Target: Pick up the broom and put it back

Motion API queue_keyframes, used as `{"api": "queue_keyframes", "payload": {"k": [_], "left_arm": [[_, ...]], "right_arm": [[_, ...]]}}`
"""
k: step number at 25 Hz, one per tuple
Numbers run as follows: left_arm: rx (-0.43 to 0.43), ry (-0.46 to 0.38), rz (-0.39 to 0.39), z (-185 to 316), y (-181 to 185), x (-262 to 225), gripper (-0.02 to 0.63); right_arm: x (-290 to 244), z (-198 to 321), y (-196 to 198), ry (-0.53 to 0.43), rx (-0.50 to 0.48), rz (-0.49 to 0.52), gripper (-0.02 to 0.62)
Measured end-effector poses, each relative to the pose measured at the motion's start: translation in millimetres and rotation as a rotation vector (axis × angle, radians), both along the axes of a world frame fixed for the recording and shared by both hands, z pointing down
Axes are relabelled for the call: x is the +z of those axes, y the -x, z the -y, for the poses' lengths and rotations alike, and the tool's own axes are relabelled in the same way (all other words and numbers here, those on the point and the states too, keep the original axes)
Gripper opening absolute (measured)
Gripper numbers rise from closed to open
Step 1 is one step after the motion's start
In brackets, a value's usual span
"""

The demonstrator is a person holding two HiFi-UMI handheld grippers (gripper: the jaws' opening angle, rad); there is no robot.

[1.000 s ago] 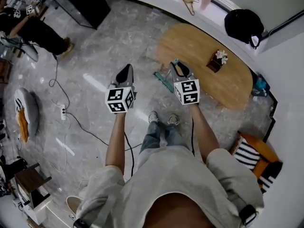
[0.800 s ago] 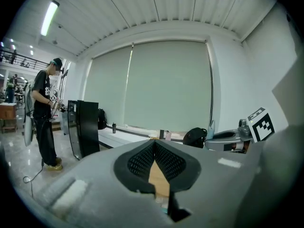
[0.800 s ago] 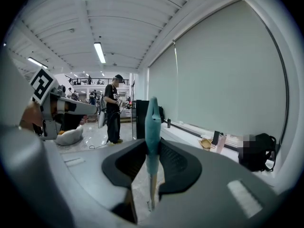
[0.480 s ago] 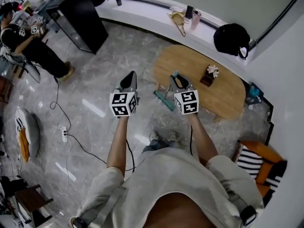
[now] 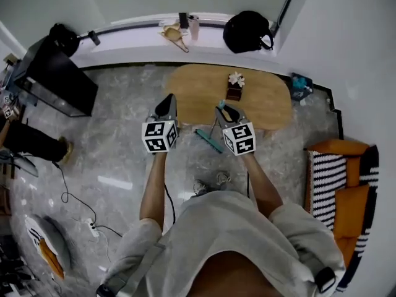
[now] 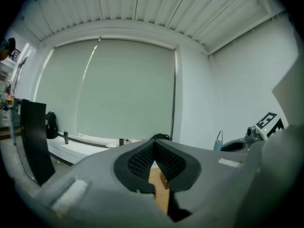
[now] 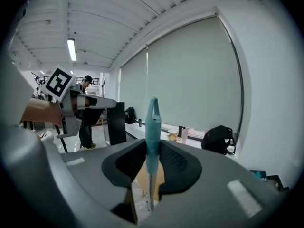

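The broom has a teal handle (image 7: 153, 122) and a teal head (image 5: 209, 140) that hangs low over the floor in front of the person's feet. My right gripper (image 5: 223, 109) is shut on the handle near its top, and the handle's tip sticks up between the pads (image 7: 171, 161) in the right gripper view. My left gripper (image 5: 166, 106) is held level beside it, a short way to the left. Its jaws are shut, with nothing between them.
An oval wooden table (image 5: 263, 101) with a small flower box (image 5: 234, 90) stands just ahead. Behind it, a window ledge carries a black backpack (image 5: 247, 33). A black cabinet (image 5: 55, 82) stands at left, an orange sofa (image 5: 337, 178) at right, and a cable with a power strip (image 5: 93, 226) lies on the floor.
The view has swung round so the table and window ledge now lie straight ahead. Both grippers have risen and moved forward, and the broom has stayed in the right one.
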State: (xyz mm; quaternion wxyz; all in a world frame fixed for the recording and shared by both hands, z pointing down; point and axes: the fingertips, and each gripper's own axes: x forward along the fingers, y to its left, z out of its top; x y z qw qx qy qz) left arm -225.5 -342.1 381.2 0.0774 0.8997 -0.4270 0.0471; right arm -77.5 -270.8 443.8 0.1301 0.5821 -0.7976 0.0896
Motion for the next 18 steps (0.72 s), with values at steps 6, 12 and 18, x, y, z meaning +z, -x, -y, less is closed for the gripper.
{"api": "queue_keyframes", "payload": {"k": [6, 12, 18], "left_arm": [[0.214, 0.002, -0.014, -13.1, -93.3, 6.1, 0.002], [0.401, 0.017, -0.023, -38.2, -180.6, 11.7, 0.002], [0.537, 0.03, -0.024, -68.3, -256.9, 10.6, 0.002]], "right_arm": [[3.8, -46.1, -78.9, 0.012, 0.196, -0.026, 0.087], [2.9, -98.3, -150.8, 0.029, 0.383, -0.046, 0.087], [-1.2, -145.6, -218.8, 0.046, 0.528, -0.046, 0.087]]}}
